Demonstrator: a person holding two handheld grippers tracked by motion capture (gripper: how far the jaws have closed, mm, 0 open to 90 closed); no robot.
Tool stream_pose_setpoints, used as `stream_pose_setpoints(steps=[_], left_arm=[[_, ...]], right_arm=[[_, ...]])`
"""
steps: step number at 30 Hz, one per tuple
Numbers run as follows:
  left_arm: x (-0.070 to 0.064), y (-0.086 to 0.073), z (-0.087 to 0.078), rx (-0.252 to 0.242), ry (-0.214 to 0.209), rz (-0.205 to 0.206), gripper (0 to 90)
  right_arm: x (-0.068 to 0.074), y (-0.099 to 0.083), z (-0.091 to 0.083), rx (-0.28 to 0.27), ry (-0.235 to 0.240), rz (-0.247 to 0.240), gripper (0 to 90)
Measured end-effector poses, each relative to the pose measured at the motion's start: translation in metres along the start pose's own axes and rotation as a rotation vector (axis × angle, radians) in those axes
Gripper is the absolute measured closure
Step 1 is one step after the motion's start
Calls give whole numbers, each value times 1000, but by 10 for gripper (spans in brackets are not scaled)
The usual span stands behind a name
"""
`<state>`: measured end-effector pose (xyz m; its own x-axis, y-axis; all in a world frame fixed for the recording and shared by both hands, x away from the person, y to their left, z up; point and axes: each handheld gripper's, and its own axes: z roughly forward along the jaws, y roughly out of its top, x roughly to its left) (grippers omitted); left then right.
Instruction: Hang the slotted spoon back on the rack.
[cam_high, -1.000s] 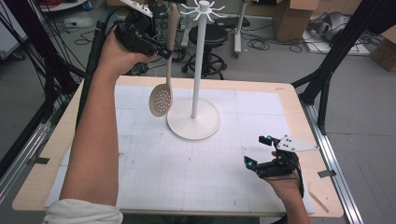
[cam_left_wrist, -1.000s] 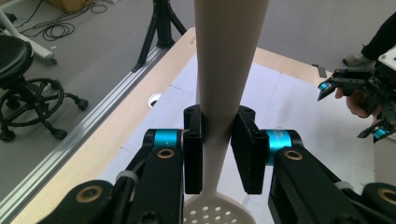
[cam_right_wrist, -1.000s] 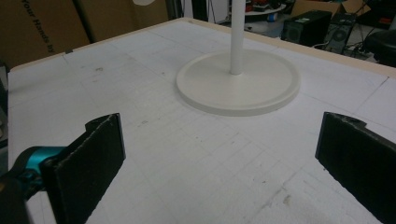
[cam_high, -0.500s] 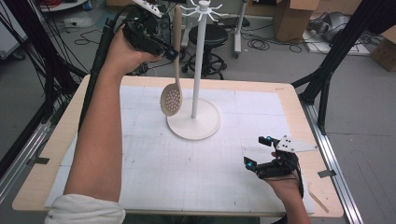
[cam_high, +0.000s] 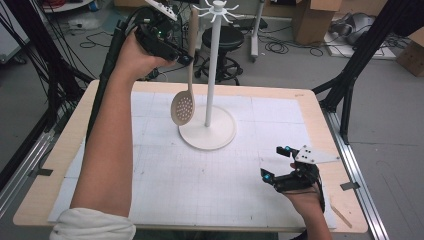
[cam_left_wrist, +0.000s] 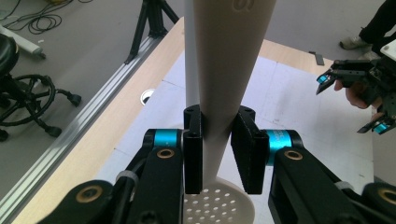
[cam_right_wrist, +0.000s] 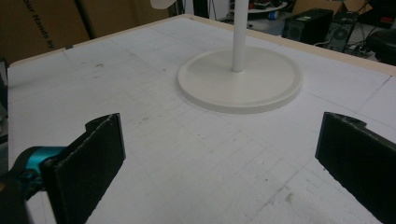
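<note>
While raised, skimmer (cam_high: 184, 102) beside stand (cam_high: 212, 70)

High view overlooks table (cam_high: 280, 210); gripper views sit close, sharing white stand (cam_high: 211, 75) (cam_left_wrist: 190, 56) (cam_right_wrist: 239, 35).

The hand-held gripper (cam_right_wrist: 224, 172) has its two black jaws spread wide at the lower left and lower right of the frame, nothing between them. Beyond, on the white gridded counter (cam_right_wrist: 154, 154), a round cream stand base (cam_right_wrist: 261, 88) with an upright white pole (cam_right_wrist: 239, 32) sits upper centre.
</note>
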<state>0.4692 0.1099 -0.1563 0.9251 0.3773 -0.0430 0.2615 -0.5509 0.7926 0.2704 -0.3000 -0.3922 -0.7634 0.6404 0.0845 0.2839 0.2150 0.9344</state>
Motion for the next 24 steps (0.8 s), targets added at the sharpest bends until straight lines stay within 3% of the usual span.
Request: stream_pose_setpoints(steps=[9, 14, 19, 22, 24], left_arm=[[-2, 7, 12, 17, -1, 3, 749], [0, 8, 16, 35, 13, -4, 749], [2, 5, 16, 25, 40, -15, 735], [3, 0, 14, 5, 64, -25, 600], [3, -4, 11, 17, 74, -27, 542]], right_arm=[[0, 0, 0, 2, 3, 7, 2], [-1, 0, -2, -7, 2, 6, 2], [-1, 0, -2, -5, -1, 3, 2], [-1, 0, -2, -3, 2, 7, 2], [-1, -1, -2, -3, 2, 9, 2]])
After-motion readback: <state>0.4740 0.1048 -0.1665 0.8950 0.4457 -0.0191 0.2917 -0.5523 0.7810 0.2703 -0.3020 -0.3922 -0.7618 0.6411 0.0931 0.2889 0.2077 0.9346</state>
